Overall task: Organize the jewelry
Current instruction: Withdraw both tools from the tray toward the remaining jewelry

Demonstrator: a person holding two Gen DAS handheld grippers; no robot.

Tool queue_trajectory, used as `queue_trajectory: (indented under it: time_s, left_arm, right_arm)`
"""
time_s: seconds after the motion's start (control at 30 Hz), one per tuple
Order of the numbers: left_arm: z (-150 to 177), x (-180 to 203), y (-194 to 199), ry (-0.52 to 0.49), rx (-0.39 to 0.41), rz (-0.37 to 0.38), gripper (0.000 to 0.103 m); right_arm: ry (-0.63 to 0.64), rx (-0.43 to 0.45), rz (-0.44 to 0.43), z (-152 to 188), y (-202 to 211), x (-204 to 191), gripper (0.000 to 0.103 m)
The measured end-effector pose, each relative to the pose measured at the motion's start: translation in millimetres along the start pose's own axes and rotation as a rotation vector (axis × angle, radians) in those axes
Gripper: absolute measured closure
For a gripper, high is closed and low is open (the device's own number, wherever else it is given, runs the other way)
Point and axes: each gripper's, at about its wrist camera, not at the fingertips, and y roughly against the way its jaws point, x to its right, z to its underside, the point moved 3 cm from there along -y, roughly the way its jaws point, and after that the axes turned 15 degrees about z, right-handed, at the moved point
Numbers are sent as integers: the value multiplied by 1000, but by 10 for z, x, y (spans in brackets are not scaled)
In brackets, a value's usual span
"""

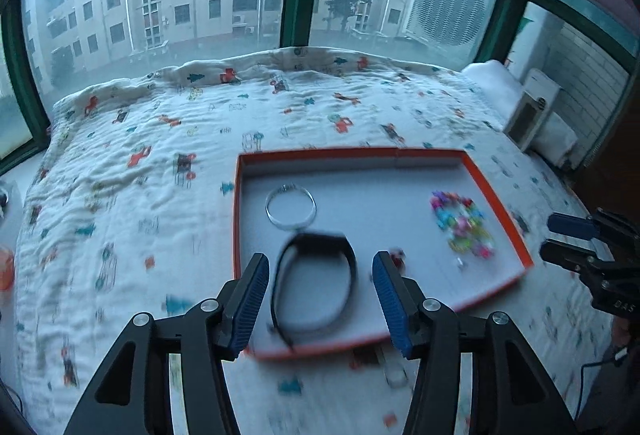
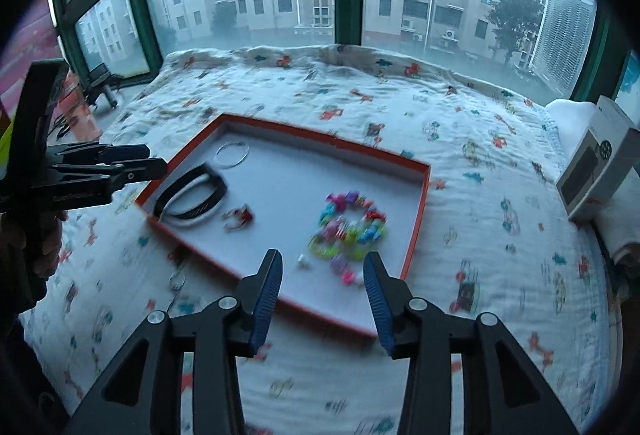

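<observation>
Blue-padded fingers of the left gripper point(image 1: 318, 275) stand wide apart, holding nothing, above the near edge of an orange-rimmed tray point(image 1: 498, 195) that rests on a printed white quilt point(image 1: 140, 163). Between those fingers, inside the tray, lies a black band point(image 1: 352, 259). Beyond it sits a thin silver bangle point(image 1: 291, 209), and to the right a heap of bright beads point(image 1: 464, 225), blurred. At the right edge the other gripper point(image 1: 560, 237) shows.

From the right wrist, the right gripper point(image 2: 322, 275) is likewise spread wide and empty, poised over the tray's point(image 2: 422, 203) near rim, with the beads point(image 2: 350, 225) just beyond its fingertips. A small red trinket point(image 2: 240, 217), too blurred to identify, lies beside the band point(image 2: 192, 201), the bangle point(image 2: 231, 154) in the far corner. The left gripper point(image 2: 158, 161) reaches in from the left.
</observation>
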Motion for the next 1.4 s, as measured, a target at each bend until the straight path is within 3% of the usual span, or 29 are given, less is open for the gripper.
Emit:
queue_trajectory:
  time_s: [0.23,0.53,0.67,0.97,1.2,1.4]
  left_arm:
    - [672,162,323,12,-15,-2,45]
    - [1249,111,411,61,-44,-28,45]
    - [1352,60,456,92,-35,-18,45]
    - [1444,-124,623,140,-9,-41,45]
    - [1505,-259,715,173,8,-49,45]
    - [1535,-296,759,182,21,-42,45]
  right_arm:
    - [22,-35,-40,374,102,-184,56]
    - [37,-93,-94,730,33,-460,56]
    - [38,-102,-85,740,-38,-520,56]
    - [54,-119,-63,734,-198,-642,72]
    - [70,-115,2,721,-218,-684,76]
    - [29,-111,-47,727,-189,-659,79]
